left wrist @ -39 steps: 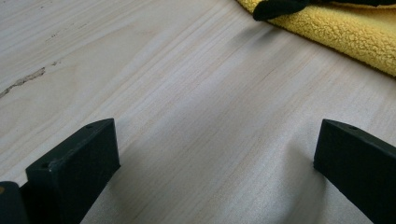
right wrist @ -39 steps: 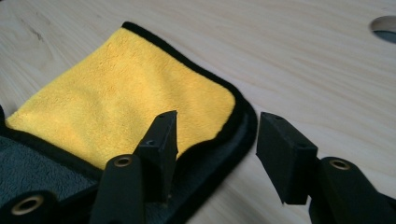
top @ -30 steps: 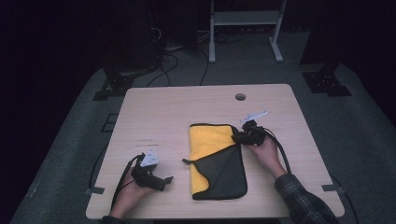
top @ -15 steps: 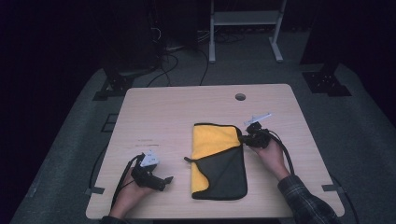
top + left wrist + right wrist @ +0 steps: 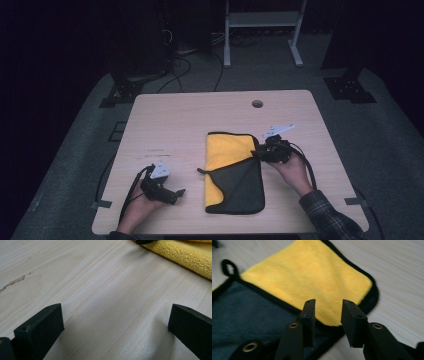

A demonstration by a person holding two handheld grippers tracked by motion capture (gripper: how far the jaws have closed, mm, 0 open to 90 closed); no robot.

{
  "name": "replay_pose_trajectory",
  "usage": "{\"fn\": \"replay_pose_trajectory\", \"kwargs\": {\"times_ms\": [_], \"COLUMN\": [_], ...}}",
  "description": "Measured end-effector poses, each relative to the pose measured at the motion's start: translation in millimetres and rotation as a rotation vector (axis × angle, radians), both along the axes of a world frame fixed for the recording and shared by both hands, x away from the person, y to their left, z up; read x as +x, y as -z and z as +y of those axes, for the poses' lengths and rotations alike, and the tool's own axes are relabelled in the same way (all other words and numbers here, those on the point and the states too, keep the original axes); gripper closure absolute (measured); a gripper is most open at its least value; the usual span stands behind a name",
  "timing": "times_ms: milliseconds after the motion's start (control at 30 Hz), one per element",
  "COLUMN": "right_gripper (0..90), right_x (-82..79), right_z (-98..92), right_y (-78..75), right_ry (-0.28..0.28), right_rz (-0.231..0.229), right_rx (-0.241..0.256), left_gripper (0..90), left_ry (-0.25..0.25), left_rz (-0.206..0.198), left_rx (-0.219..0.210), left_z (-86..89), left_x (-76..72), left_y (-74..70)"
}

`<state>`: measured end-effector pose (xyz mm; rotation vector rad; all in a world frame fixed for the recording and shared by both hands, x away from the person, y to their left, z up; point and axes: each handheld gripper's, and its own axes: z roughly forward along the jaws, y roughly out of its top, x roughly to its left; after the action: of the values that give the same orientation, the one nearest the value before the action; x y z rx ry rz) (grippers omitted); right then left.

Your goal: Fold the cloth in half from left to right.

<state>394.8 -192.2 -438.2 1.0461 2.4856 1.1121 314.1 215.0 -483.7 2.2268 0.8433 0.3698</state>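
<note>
— Dark floor all round, and the pale wooden desk (image 5: 165, 125) lit in the middle. Where's the cloth?

— My cloth (image 5: 233, 172) lies flat a little right of the desk's centre, running towards the near edge. Yellow shows on its far half; a grey flap with black trim is folded over the near half, and a small black loop (image 5: 201, 171) sticks out on its left side.

— And your right tongs?

— My right gripper (image 5: 261, 152) is at the cloth's right edge, about where yellow meets grey. In the right gripper view its jaws stand a little apart over that hemmed edge, with nothing pinched between them; I can't tell whether they touch the fabric.

— The left?

— My left gripper (image 5: 172, 193) rests near the desk's near-left corner, well apart from the cloth. Its jaws are spread wide over bare wood, with the yellow pile (image 5: 185, 255) further off ahead.
</note>
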Motion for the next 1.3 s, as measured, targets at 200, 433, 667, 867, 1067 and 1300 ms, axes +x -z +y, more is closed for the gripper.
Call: {"fn": "replay_pose_trajectory", "kwargs": {"times_ms": [200, 433, 667, 867, 1067, 1300], "right_gripper": [59.7, 57.4, 56.1, 54.6, 50.6, 47.8], "right_x": [-9.0, -16.6, -18.7, -17.1, -15.6, -14.4], "right_z": [27.8, 63.8, 92.5, 111.5, 135.8, 161.8], "right_y": [-3.5, -3.1, -3.4, -3.3, 3.7, 19.5], "right_ry": [-0.096, -0.189, -0.24, -0.28, -0.318, -0.36], "right_rz": [-0.016, -0.017, -0.019, -0.016, 0.008, 0.05], "right_rx": [0.034, 0.035, 0.044, 0.055, 0.055, 0.03], "left_gripper": [0.0, 0.0, 0.0, 0.0, 0.0, 0.0], "left_ry": [0.0, 0.001, 0.002, 0.001, 0.001, 0.003], "left_rz": [0.0, 0.0, -0.001, -0.002, -0.003, -0.002], "left_rx": [0.0, 0.0, 0.001, 0.0, -0.001, 0.002], "left_z": [0.0, 0.1, 0.1, 0.0, 0.0, 0.2], "left_x": [0.0, 0.1, 0.3, 0.3, 0.3, 0.4], "left_y": [0.0, 0.0, 0.0, 0.0, 0.1, -0.1]}}
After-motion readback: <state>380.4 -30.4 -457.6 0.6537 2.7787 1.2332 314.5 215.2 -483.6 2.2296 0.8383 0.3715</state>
